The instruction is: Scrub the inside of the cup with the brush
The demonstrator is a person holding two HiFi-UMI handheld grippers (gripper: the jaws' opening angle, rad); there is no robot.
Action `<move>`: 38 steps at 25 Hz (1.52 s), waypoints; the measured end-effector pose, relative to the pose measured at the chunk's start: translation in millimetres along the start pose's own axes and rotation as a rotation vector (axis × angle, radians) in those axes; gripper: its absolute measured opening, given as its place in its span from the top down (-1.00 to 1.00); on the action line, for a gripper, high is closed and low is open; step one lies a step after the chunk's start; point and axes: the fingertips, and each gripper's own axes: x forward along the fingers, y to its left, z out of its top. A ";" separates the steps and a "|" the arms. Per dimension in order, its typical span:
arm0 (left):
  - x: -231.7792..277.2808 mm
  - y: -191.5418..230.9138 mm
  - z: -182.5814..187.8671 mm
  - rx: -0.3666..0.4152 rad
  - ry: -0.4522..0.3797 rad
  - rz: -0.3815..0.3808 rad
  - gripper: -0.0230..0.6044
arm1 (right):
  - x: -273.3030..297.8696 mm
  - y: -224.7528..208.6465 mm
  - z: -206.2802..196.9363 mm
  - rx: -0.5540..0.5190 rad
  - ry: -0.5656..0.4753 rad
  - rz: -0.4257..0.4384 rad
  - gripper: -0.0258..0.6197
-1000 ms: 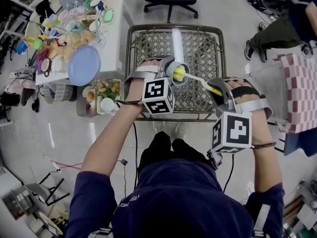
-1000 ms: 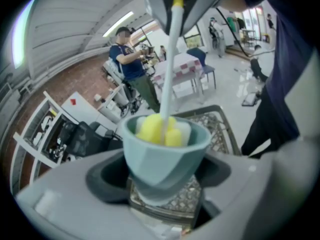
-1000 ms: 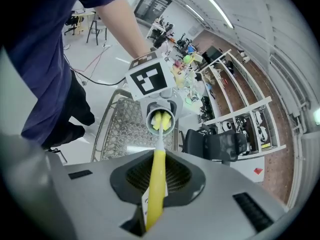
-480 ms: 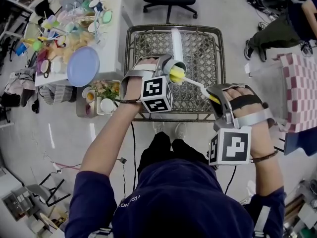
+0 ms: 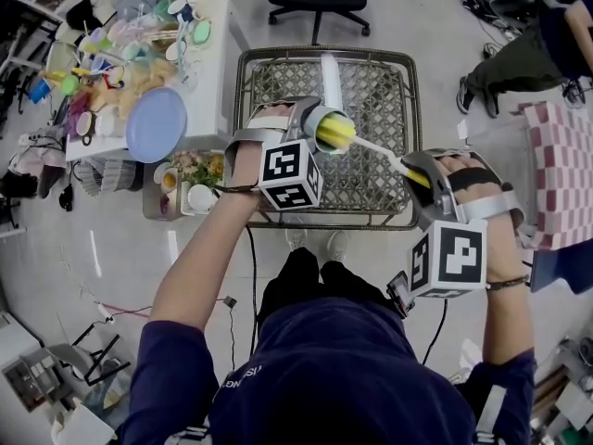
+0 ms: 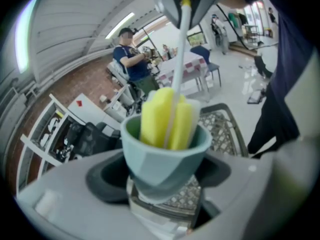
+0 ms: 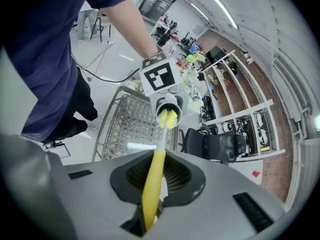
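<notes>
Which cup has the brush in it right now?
The pale teal cup clamped in the left gripper: the yellow sponge head of the brush sits in its mouth. The white cup off to the left holds no brush.

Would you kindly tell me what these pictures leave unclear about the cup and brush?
Left gripper view: floor of the cup hidden by the yellow sponge of the brush.
Head view: cup's outside mostly covered by the left claw.
Right gripper view: brush handle's end buried in the right claw.
</notes>
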 end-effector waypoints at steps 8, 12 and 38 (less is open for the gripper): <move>11.9 -19.4 -6.0 0.031 0.028 -0.058 -0.27 | 2.1 -1.6 30.8 -0.058 0.026 -0.016 0.83; 10.3 -20.7 -1.3 0.024 0.012 -0.059 -0.27 | 9.7 -14.0 19.8 -0.045 0.015 0.026 0.83; 5.6 -8.3 -0.7 0.006 0.003 -0.039 -0.26 | 17.1 11.0 -2.1 0.261 -0.146 0.071 0.83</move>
